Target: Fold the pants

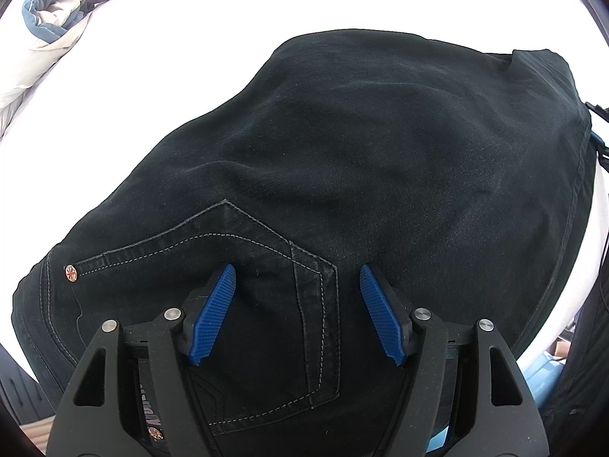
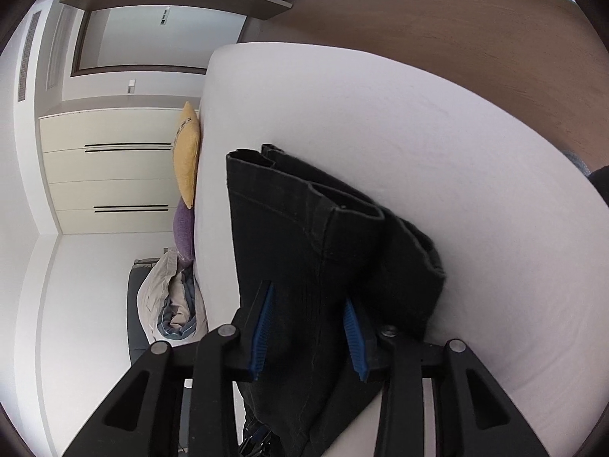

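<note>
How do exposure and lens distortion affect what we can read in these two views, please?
Left wrist view: the white bed sheet is blown out to featureless white, while the black pants keep stitching detail. Right wrist view: exposure is even, but the picture is rolled sideways and fisheye bends the wardrobe; the right hand-held gripper stays sharp around the cloth.

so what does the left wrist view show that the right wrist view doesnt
Only the left wrist view shows the back pocket with pale stitching, a copper rivet, and the open left gripper above the fabric. Only the right wrist view shows the leg hems, a yellow pillow, a purple pillow, the wardrobe, and the right gripper around a fold of cloth. Both show the black pants on the white bed.
</note>
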Demonstrator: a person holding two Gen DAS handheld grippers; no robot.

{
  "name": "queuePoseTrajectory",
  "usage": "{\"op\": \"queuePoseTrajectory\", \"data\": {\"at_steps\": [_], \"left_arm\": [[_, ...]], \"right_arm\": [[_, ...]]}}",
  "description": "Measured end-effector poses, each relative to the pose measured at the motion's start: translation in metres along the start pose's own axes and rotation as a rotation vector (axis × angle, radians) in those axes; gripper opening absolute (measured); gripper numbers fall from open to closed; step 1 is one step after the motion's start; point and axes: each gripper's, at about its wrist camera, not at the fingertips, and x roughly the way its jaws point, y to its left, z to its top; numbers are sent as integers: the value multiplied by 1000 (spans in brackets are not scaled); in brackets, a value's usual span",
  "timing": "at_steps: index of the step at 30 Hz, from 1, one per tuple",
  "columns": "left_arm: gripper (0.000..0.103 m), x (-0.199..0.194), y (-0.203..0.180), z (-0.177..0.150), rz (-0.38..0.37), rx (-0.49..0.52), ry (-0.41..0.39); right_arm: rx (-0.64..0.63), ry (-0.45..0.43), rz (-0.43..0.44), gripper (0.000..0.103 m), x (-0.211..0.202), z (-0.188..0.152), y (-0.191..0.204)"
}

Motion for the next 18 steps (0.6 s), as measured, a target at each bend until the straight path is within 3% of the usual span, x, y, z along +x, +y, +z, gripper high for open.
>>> {"op": "queuePoseTrajectory", "data": {"at_steps": [2,9,18], "left_arm": [[67,0,0,0,0,0,0],[68,1,3,0,-4,8,7],[68,1,2,3,-5,28,17]], "right_arm": [[-32,9,-1,6,-1,-1,5],[-113,-53,-41,5,-34,-6,15],[-64,-70,-124,4,-36,-10,-14]]}}
